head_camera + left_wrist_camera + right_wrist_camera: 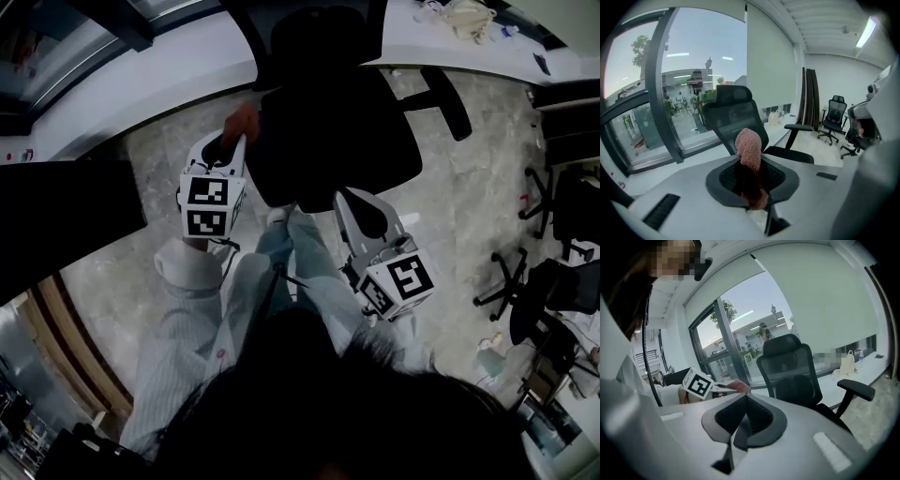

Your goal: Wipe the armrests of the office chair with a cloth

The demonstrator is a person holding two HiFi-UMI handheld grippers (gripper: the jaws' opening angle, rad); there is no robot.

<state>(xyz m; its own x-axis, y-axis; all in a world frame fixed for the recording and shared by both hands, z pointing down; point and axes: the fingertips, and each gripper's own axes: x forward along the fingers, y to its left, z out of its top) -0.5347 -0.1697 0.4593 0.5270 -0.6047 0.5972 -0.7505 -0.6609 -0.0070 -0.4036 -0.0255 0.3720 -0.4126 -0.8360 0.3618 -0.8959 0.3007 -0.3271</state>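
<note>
A black office chair (328, 141) stands ahead of me, its right armrest (446, 101) sticking out to the side. My left gripper (234, 142) sits at the chair's left edge, shut on a pink cloth (242, 122). In the left gripper view the cloth (749, 149) pokes up between the jaws of that gripper (750, 180), with the chair back (733, 117) and an armrest (799, 127) beyond it. My right gripper (354, 204) hovers by the seat's front, shut and empty. The right gripper view looks past that gripper (745, 416) at the chair (792, 373) and its armrest (856, 390); the near-side armrest is hidden.
A curved white desk (141, 84) runs behind the chair under a big window (637, 108). A cream bag (469, 19) rests on the desk. More office chairs (525, 281) stand to the right. My legs (300, 253) are just before the seat.
</note>
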